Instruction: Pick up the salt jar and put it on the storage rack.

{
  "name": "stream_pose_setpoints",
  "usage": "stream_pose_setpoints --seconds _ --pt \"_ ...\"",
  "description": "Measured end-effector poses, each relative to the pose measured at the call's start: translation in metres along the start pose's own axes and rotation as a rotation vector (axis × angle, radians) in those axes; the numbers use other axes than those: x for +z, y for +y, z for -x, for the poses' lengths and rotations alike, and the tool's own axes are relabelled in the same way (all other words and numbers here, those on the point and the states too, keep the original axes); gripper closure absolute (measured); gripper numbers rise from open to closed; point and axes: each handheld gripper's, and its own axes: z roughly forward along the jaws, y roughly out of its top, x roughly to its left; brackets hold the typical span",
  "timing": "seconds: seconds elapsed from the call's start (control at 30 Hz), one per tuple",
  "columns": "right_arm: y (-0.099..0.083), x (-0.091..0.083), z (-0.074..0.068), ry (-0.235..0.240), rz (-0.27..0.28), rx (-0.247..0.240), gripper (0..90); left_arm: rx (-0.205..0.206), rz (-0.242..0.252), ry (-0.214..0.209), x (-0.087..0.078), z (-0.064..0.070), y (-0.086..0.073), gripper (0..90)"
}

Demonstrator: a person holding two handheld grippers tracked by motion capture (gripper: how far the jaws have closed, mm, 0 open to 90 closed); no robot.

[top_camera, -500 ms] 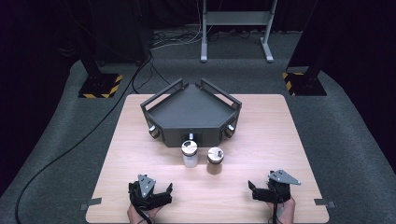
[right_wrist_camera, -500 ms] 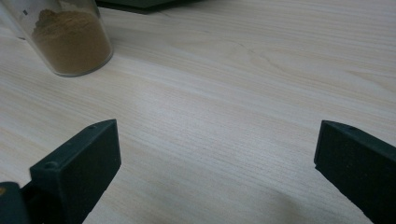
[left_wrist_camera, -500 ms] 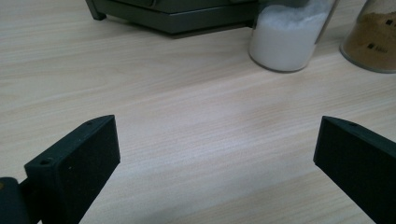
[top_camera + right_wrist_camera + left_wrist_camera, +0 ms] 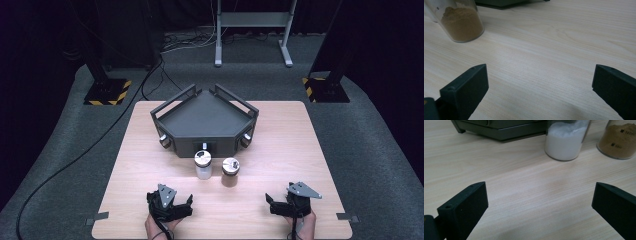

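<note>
High view shows the left claw [image 4: 186,205] and right claw [image 4: 272,204] both spread wide and empty at the counter's [image 4: 300,150] near edge, the white-powder jar [image 4: 203,165] and brown-powder jar [image 4: 230,172] standing between them, just before the dark tray [image 4: 205,120].

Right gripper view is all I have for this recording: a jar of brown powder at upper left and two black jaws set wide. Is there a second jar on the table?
Observer: Yes. The high view shows a white-powder jar standing just left of the brown-powder jar, apart from it.
Operator: What is the dark edge behind the brown one?
Observer: A dark angular tray with handles, at mid-table behind both jars.
Operator: And the other gripper?
Observer: The left gripper rests near the table's front edge, jaws wide open, with the white jar ahead of it. The right gripper is open too.
</note>
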Motion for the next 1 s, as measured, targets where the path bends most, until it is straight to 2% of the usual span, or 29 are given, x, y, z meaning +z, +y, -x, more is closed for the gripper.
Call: stream_pose_setpoints --seconds 0.17,0.4,0.8,1.0 --pt "-0.001 -0.001 0.000 -0.004 0.005 0.002 0.0 -0.002 -0.006 -0.002 0.009 0.000 0.011 0.2" --pt "0.001 0.000 0.000 -0.004 -0.006 0.003 0.0 -0.016 -0.011 -0.048 0.026 -0.001 0.021 0.1" --pt "0.001 0.001 -0.001 -0.006 -0.009 -0.004 0.0 -0.004 0.017 -0.098 0.047 0.002 0.037 0.1" --pt "0.002 0.001 -0.001 -0.005 -0.012 -0.005 0.0 -0.002 0.054 -0.131 0.060 0.001 0.039 0.0"
